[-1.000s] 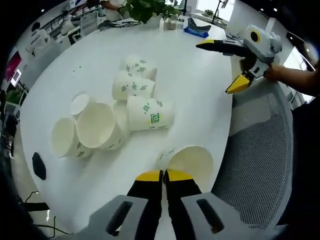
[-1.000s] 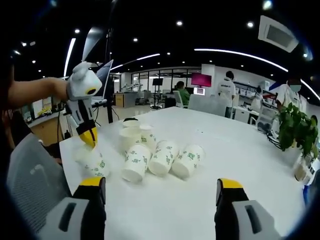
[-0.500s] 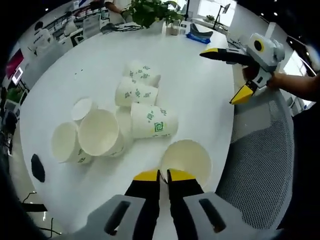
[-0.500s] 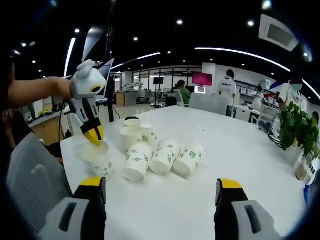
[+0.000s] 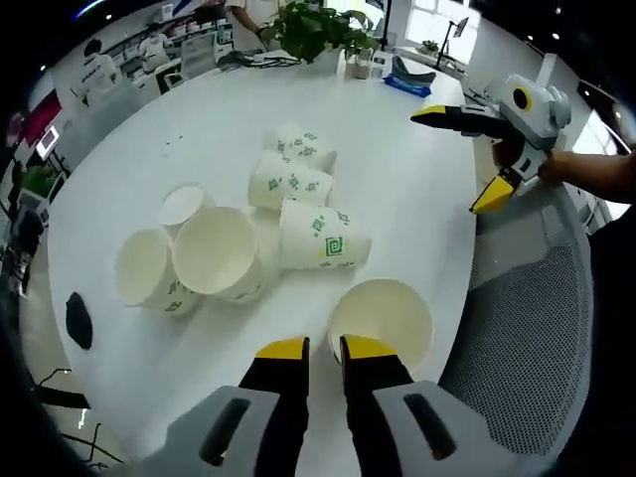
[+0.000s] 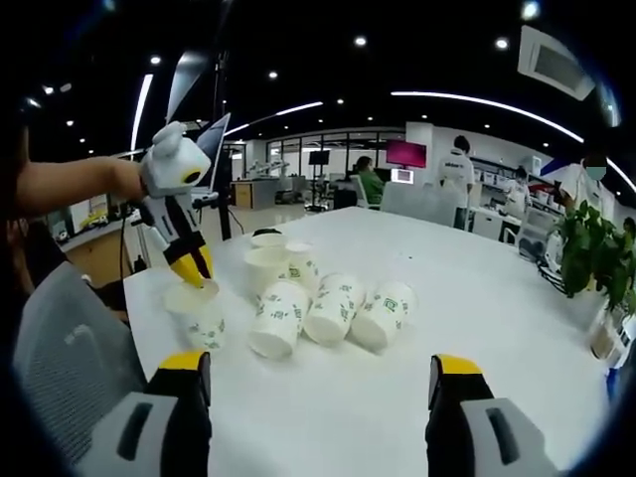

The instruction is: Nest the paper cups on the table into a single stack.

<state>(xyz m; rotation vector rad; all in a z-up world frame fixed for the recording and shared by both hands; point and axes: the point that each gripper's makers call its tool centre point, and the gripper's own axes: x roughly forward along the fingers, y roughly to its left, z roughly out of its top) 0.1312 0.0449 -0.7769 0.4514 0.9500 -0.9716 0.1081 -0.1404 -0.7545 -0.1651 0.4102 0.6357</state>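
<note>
Held left gripper (image 5: 325, 346) slightly parted astride upright cup's (image 5: 383, 316) near rim, lower centre, seemingly freeing it as stack base. Poised right gripper (image 6: 320, 361) spread wide, bottom edge, facing tipped cups (image 6: 333, 313) mid-frame.

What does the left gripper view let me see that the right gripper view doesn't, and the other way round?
Left gripper view: a look straight down into the upright cup beside the left claw, a dark patch on the table, and the right claw spread open.
Right gripper view: a side-on look at the left claw's tip at that cup's rim, people at desks, a pink screen and ceiling lights.
Both: the white table, the heap of tipped cups, the potted plant and the mesh chair.
</note>
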